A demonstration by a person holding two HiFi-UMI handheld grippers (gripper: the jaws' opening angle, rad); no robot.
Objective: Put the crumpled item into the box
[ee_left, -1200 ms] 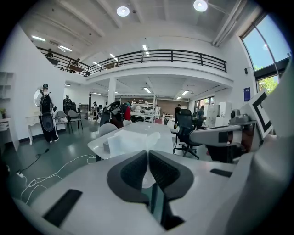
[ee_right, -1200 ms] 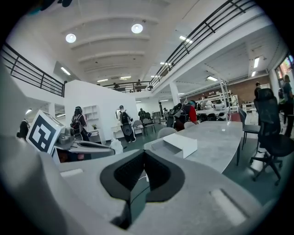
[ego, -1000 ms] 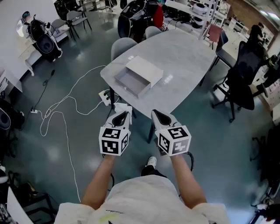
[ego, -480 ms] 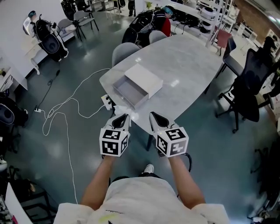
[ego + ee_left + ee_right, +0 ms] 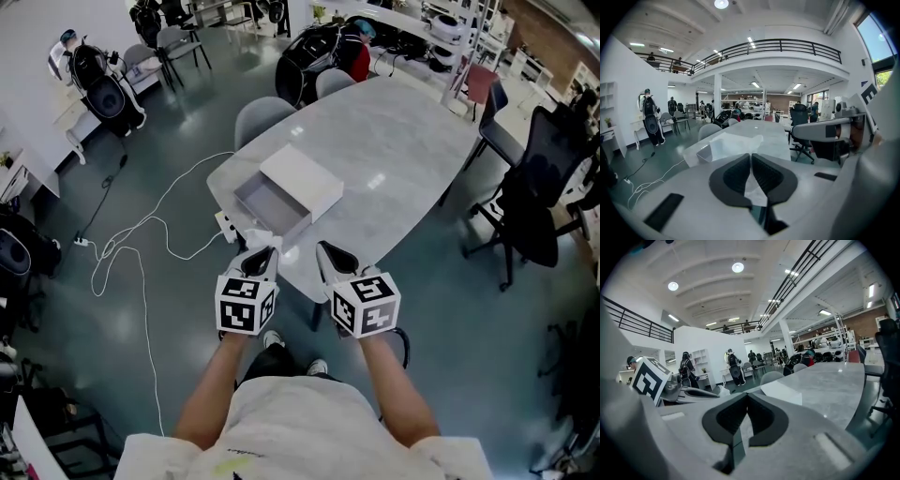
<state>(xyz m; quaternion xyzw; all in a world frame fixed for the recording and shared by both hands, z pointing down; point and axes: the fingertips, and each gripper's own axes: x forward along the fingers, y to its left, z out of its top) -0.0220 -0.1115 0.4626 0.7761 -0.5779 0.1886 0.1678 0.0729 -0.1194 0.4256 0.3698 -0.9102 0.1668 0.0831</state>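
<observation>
My left gripper is shut on a white crumpled item, held just off the near corner of the grey table. In the left gripper view the crumpled item bulges out beyond the closed jaws of that gripper. An open white box with a grey inside lies on the table just ahead; it also shows in the right gripper view as the box. My right gripper hovers beside the left one, its jaws shut with nothing in them.
Grey chairs stand at the table's far side and a black office chair at its right. A white cable loops over the floor at the left, ending at a power strip by the table leg.
The table and box have come closer in the head view as the person stepped forward. Both grippers keep their pose, the left still holding the crumpled item.
</observation>
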